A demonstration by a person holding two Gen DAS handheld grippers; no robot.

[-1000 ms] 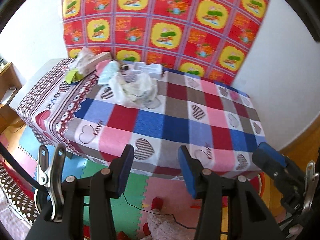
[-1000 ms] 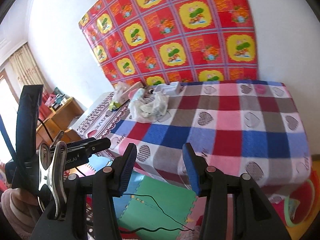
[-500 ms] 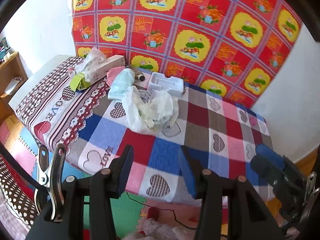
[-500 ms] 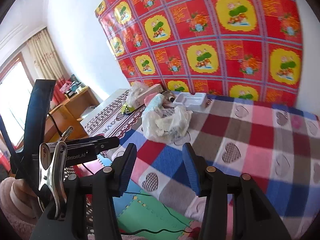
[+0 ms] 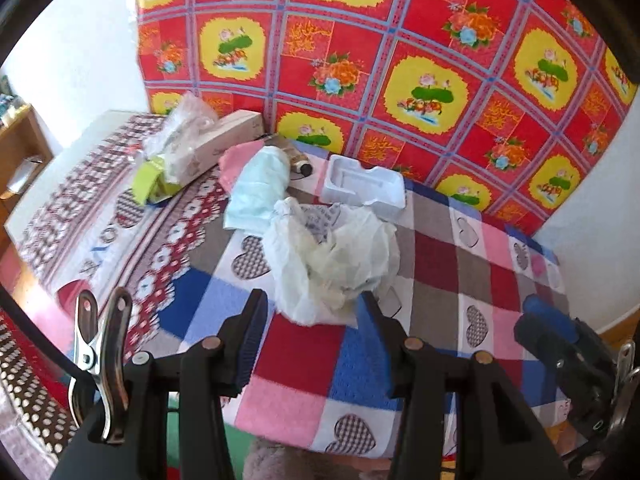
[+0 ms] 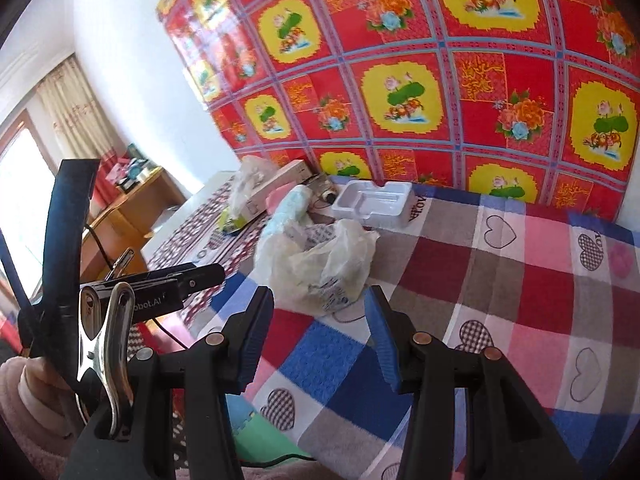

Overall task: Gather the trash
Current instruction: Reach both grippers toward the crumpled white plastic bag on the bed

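Observation:
A crumpled white plastic bag [image 5: 332, 260] [image 6: 320, 264] lies on the checked tablecloth [image 5: 440, 264] [image 6: 500, 280]. Behind it sit a white foam tray [image 5: 364, 184] [image 6: 372, 200], a pale blue wad [image 5: 260, 188] [image 6: 290, 210], a pink piece [image 5: 234, 158], a small dark bottle [image 5: 298, 164] and a cardboard box [image 5: 224, 136] [image 6: 276, 186] with clear wrapping and a green scrap [image 5: 152, 180]. My left gripper [image 5: 310, 320] is open, just short of the bag, nothing between its pads. My right gripper [image 6: 318, 324] is open too, near the bag's front edge.
A red and yellow flowered sheet [image 5: 400, 60] [image 6: 440, 80] covers the wall behind the table. A wooden shelf [image 6: 132, 204] stands at the left by a curtained window. Foam floor mats [image 6: 256, 428] lie below the table's front edge. The right gripper's body [image 5: 568, 348] shows at the left wrist view's right.
Both grippers have moved forward over the table's front edge toward the plastic bag, which now looms larger. Their jaws keep the same gap.

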